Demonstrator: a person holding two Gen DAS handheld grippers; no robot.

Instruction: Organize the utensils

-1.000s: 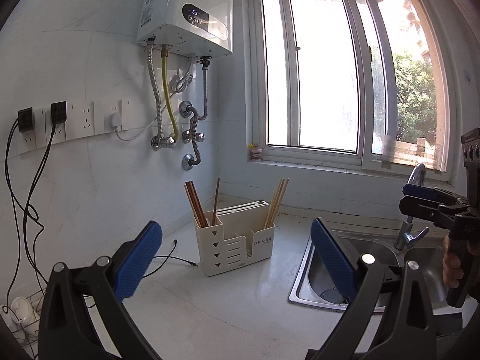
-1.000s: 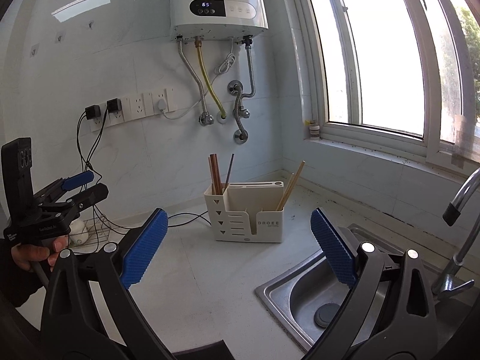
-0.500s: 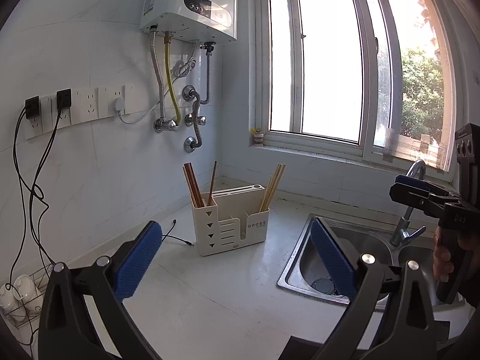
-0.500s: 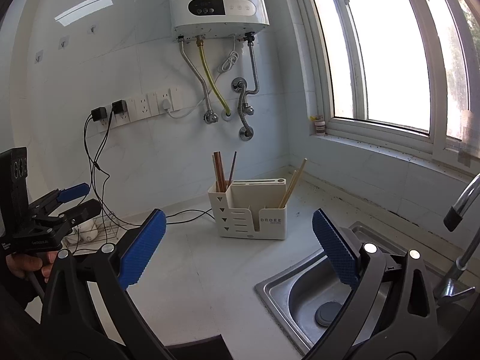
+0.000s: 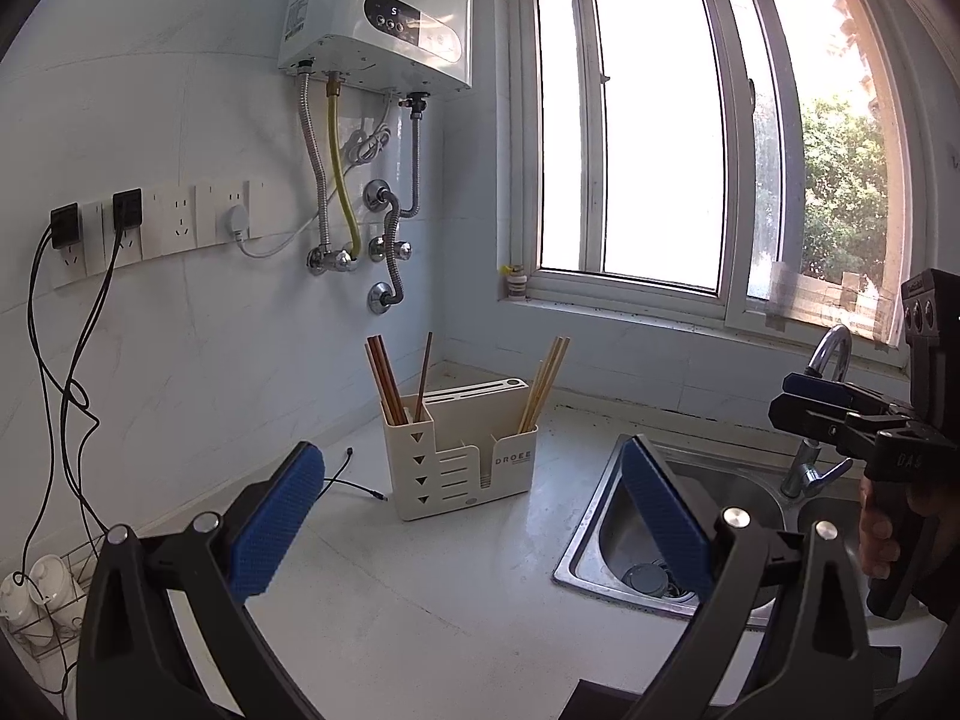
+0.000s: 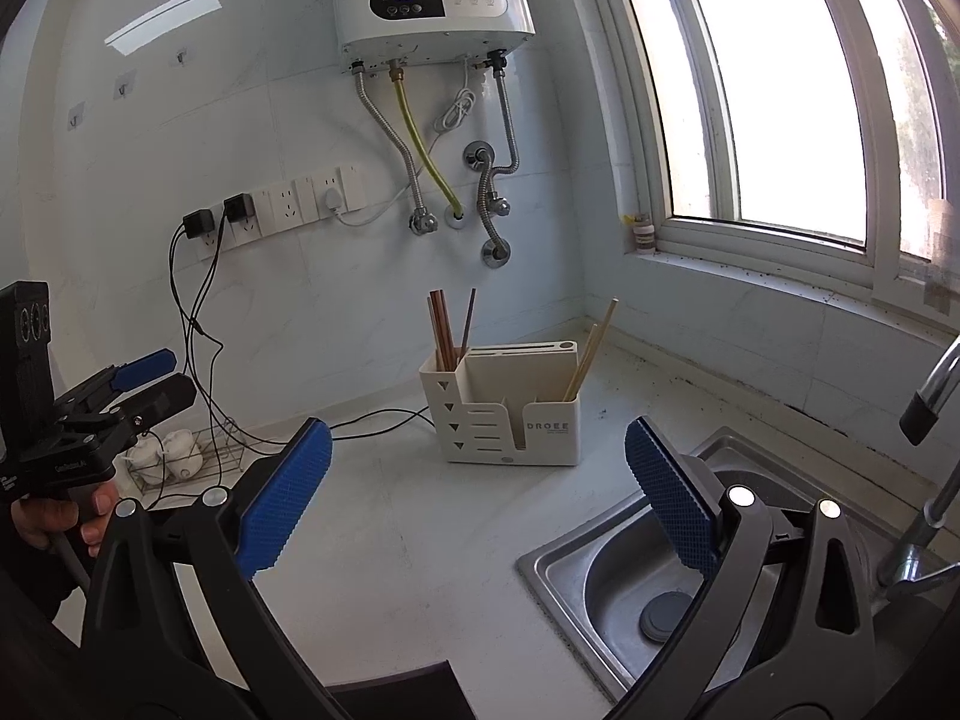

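A cream utensil holder (image 5: 462, 462) stands on the white counter near the back corner; it also shows in the right wrist view (image 6: 510, 414). Brown chopsticks (image 5: 387, 381) stand in its left compartment, and light wooden chopsticks (image 5: 543, 384) lean in its right one. My left gripper (image 5: 474, 510) is open and empty, held well back from the holder. My right gripper (image 6: 480, 492) is open and empty too, also back from the holder. Each gripper shows in the other's view, at the frame edge.
A steel sink (image 6: 630, 588) with a tap (image 5: 822, 408) lies right of the holder. Black cables (image 6: 198, 348) hang from wall sockets and trail across the counter. A wire rack with white cups (image 6: 174, 450) sits at the left. A water heater (image 6: 432, 0) hangs above.
Both grippers have drawn back and up from the holder, which now looks smaller and farther. Both stay open and empty.
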